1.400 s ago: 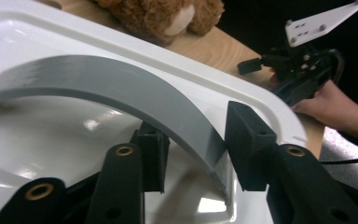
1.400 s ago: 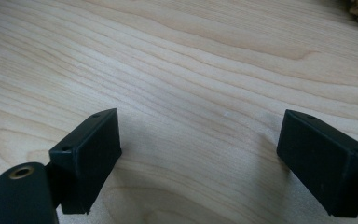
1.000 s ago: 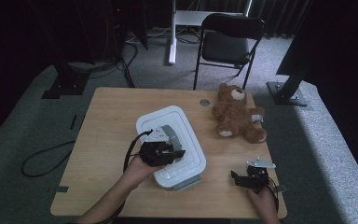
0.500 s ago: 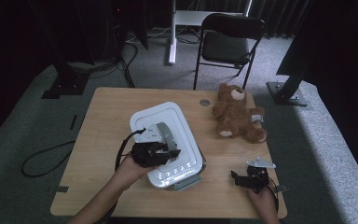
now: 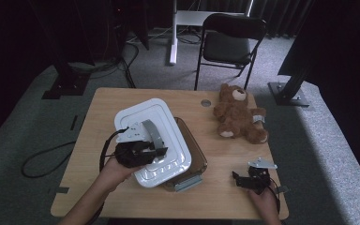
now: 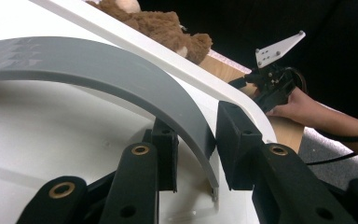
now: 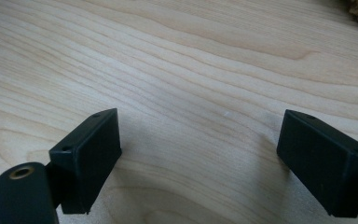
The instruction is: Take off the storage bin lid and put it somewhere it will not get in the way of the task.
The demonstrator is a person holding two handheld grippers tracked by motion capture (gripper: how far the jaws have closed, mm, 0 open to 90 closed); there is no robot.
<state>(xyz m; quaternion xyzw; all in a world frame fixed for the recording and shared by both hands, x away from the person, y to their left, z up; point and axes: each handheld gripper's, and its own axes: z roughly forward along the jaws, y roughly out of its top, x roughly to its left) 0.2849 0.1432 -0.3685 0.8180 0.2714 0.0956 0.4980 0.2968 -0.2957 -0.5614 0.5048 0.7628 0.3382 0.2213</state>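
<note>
Glossy white plastic lid (image 5: 154,136) with matt grey handle (image 6: 121,79); pale grained wood table (image 5: 225,154); plush bear (image 5: 238,114).

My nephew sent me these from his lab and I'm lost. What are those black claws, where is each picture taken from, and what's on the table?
No robot here: a person holds a two-jaw gripper in each hand. The high view looks down on the wooden table. The other two pictures come from cameras riding on the grippers, looking along their black jaws.

The left gripper is shut on the grey handle of a white lid, tilted over a brownish clear container. The right gripper is open near the tabletop, holding nothing. A brown teddy bear lies farther back.
</note>
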